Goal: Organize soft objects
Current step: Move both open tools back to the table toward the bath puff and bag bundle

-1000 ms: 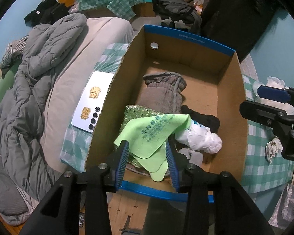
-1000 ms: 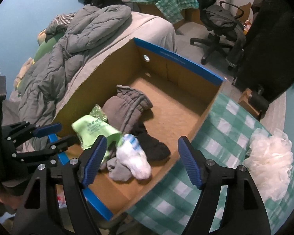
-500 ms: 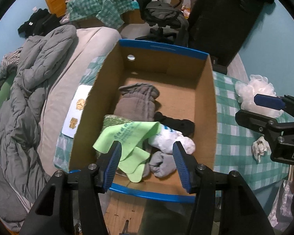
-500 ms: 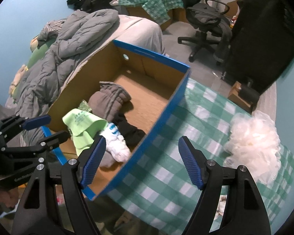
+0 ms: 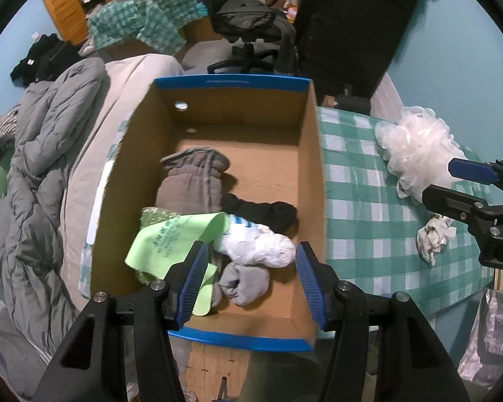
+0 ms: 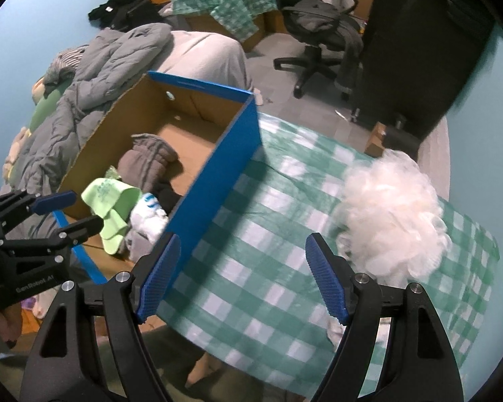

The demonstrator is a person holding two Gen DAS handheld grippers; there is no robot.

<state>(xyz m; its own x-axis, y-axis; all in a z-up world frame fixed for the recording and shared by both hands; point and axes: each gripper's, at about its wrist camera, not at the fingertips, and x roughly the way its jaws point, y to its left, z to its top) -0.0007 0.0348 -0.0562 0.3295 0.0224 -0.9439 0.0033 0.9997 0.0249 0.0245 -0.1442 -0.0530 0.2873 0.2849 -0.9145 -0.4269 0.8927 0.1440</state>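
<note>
An open cardboard box (image 5: 313, 154) with a blue rim holds a grey-brown garment (image 5: 192, 181), a black sock (image 5: 265, 211), a white sock roll (image 5: 258, 246), a grey sock (image 5: 246, 283) and a light green cloth (image 5: 171, 238). My left gripper (image 5: 250, 248) hovers open over the box's near end with nothing between its pads. My right gripper (image 6: 243, 239) stands open above the green checked cloth (image 6: 251, 234), just right of the box's blue wall (image 6: 214, 174). A white mesh pouf (image 6: 392, 214) lies to its right, and a crumpled tissue (image 5: 434, 234) lies close by.
A bed with a grey quilt (image 5: 33, 167) runs along the left of the box. An office chair (image 6: 322, 23) and a dark cabinet (image 6: 419, 33) stand behind. A checked cloth covers boxes (image 5: 144, 20) at the back.
My left gripper let go of the green cloth, which now lies in the box, and its jaws widened. My right gripper moved right, from over the box to over the checked cloth.
</note>
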